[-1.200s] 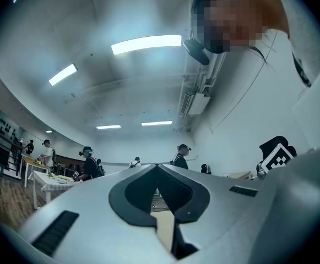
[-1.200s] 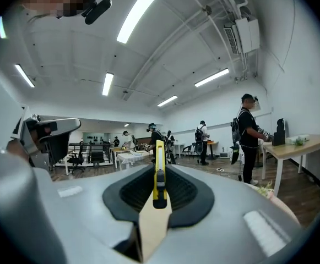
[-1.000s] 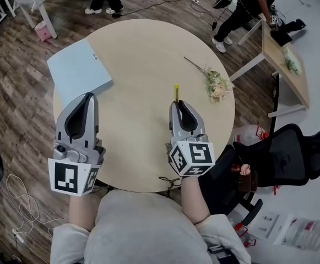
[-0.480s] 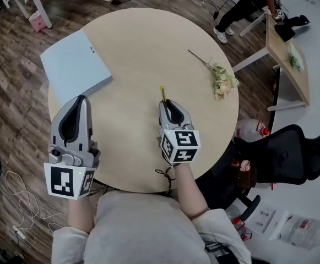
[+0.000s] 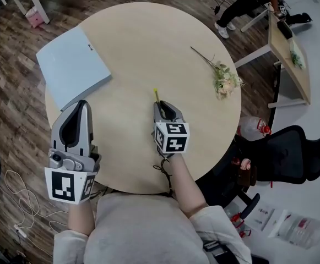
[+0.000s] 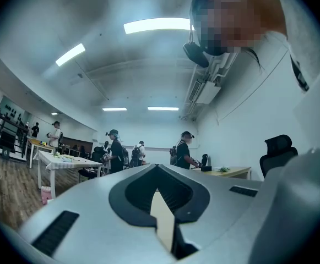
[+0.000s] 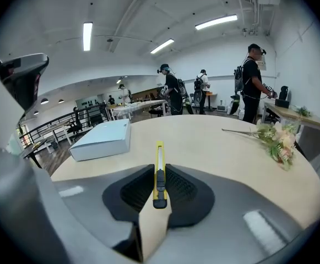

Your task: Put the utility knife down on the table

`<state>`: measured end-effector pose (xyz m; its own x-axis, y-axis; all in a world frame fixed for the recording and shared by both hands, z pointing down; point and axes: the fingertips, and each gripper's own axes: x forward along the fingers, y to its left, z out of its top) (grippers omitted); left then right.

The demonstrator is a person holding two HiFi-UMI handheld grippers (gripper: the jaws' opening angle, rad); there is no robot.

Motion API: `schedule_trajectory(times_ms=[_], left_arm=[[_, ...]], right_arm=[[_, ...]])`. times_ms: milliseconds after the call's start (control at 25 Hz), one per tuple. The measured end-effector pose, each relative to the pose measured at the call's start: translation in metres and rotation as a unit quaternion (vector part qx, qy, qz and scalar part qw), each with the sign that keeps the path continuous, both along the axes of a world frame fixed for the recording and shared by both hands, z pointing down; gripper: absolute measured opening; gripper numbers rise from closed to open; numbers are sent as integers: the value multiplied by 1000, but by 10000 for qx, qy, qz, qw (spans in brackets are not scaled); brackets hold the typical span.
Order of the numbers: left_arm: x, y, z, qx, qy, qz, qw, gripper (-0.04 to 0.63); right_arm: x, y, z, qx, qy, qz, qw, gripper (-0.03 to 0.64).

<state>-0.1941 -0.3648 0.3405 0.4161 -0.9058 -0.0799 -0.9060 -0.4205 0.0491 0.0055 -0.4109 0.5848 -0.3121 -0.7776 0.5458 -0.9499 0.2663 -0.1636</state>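
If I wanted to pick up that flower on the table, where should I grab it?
Probably by its bare stem, not the blossoms. The flower lies flat on the table, its thin stem pointing away from the person, so coming down from above with jaws across the stem looks best. The right gripper is nearer but is shut on the utility knife.
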Motion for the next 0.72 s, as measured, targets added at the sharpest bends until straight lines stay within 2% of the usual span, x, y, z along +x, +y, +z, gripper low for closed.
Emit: schedule_trajectory(times_ms=[360, 720], left_arm=[[-6, -7, 11, -114, -3, -3, 9999, 8], [-15, -16, 20, -224, -3, -59, 9997, 8]], right_arm=[[0, -4, 52, -644, 201, 119, 9977, 72], [-4, -6, 78, -996, 458, 114, 9939, 72]])
